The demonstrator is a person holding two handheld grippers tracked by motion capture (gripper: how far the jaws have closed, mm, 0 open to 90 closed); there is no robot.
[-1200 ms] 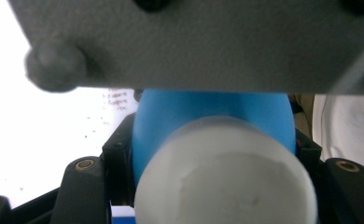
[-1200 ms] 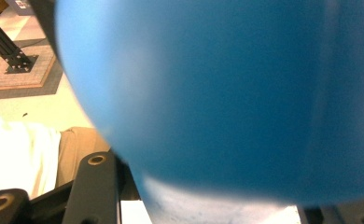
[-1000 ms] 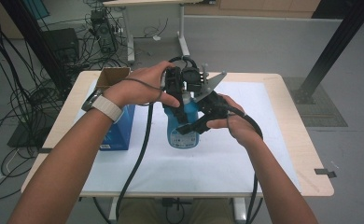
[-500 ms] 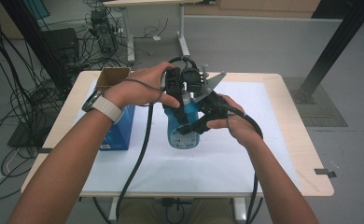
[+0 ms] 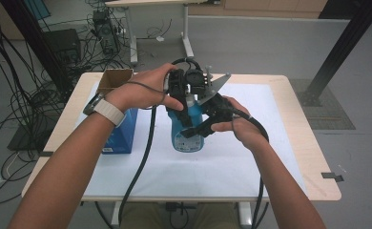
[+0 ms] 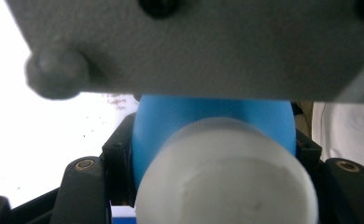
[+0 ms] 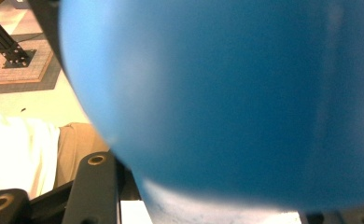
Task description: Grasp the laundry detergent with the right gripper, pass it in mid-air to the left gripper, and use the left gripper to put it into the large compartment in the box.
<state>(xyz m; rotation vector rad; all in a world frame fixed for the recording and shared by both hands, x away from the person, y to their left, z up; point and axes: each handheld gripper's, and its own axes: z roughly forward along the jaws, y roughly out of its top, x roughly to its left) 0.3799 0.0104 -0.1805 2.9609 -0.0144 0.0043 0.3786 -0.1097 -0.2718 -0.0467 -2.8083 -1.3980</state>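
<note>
A blue bottle (image 5: 187,141) with a white label is held upright over the white mat (image 5: 222,167) at the middle of the table. My left gripper (image 5: 184,110) comes down on its top from the left and is shut on the neck just under the cap. In the left gripper view the white cap (image 6: 224,182) is close up, with the blue shoulder (image 6: 208,114) behind it and a black jaw on each side. My right gripper (image 5: 196,131) reaches in from the right, shut on the bottle's body (image 7: 227,93). One of its fingers (image 7: 94,186) shows beside the bottle.
A blue box (image 5: 121,131) with an open cardboard top (image 5: 115,78) stands on the left part of the table. Black cables trail from both grippers over the near table edge (image 5: 193,198). Desk legs and cable bundles stand on the floor beyond the table.
</note>
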